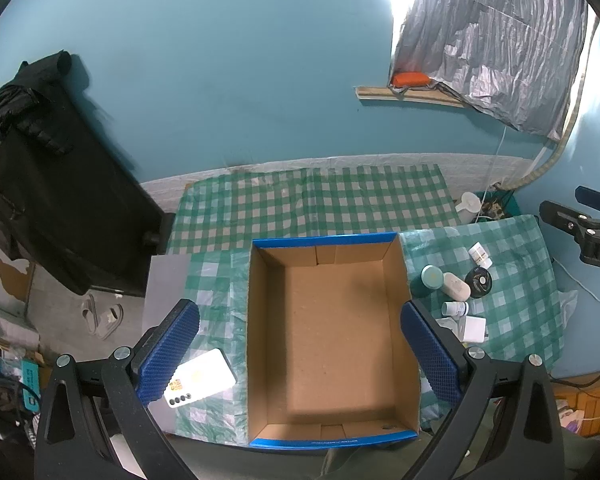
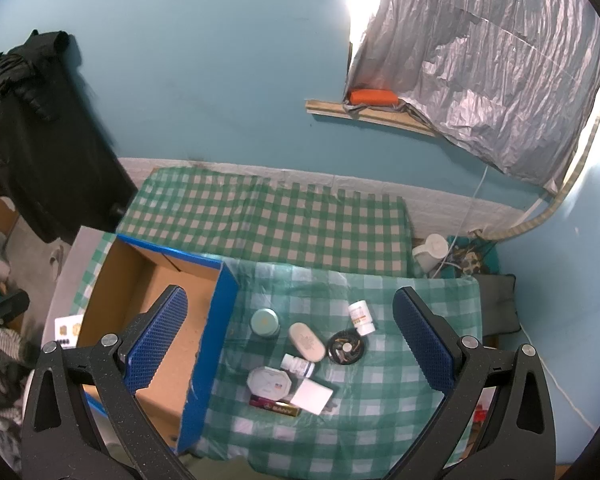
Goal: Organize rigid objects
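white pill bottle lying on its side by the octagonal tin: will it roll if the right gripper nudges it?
Probably. The pill bottle lies on its side and looks cylindrical, so a sideways push should roll it. The tin next to it may stop it in that direction. It is small and looks like plastic, so likely light and stiff; the open right gripper should close across its body.

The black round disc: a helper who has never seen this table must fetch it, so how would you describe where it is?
Start at the open cardboard box with blue edges; the small items sit in a cluster on the green checked cloth to its right. At the cluster's right side lies the black round disc, beside a white oval case and just below a white pill bottle. It is the only dark, flat, circular item there.
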Demonstrator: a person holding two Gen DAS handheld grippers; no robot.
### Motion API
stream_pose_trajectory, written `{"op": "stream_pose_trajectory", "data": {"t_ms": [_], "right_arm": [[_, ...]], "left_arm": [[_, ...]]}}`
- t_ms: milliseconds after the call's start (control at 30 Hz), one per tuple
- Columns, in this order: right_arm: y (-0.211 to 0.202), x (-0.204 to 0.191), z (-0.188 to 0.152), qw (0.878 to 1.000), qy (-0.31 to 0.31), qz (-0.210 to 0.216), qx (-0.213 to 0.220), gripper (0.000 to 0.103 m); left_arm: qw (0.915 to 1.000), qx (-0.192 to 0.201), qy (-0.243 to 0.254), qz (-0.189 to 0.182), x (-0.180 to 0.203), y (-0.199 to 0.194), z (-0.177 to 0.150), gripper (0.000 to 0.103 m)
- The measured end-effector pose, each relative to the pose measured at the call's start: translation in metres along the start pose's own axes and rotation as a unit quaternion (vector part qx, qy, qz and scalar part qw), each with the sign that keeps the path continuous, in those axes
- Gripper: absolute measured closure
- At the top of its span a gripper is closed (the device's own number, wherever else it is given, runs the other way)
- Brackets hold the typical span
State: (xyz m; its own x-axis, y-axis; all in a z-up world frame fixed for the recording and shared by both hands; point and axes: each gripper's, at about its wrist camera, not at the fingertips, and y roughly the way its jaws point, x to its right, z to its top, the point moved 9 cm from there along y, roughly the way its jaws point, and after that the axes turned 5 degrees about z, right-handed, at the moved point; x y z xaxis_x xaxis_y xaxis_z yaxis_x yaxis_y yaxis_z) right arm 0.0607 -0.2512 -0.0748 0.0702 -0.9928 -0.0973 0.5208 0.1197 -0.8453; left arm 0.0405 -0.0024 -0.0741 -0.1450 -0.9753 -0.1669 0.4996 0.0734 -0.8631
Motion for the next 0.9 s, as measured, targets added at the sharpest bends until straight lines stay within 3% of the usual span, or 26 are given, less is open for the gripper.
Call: {"op": "stream_pose_trajectory", "data": {"t_ms": [900], "right_arm": [[0.0008, 0.0019, -0.0069, 1.0, -0.001, 0.003, -0.005, 0.001]], "left_arm": [[1.0, 0.0, 0.007, 0.0, 0.0027, 0.0018, -0.0042, 0.002]]}}
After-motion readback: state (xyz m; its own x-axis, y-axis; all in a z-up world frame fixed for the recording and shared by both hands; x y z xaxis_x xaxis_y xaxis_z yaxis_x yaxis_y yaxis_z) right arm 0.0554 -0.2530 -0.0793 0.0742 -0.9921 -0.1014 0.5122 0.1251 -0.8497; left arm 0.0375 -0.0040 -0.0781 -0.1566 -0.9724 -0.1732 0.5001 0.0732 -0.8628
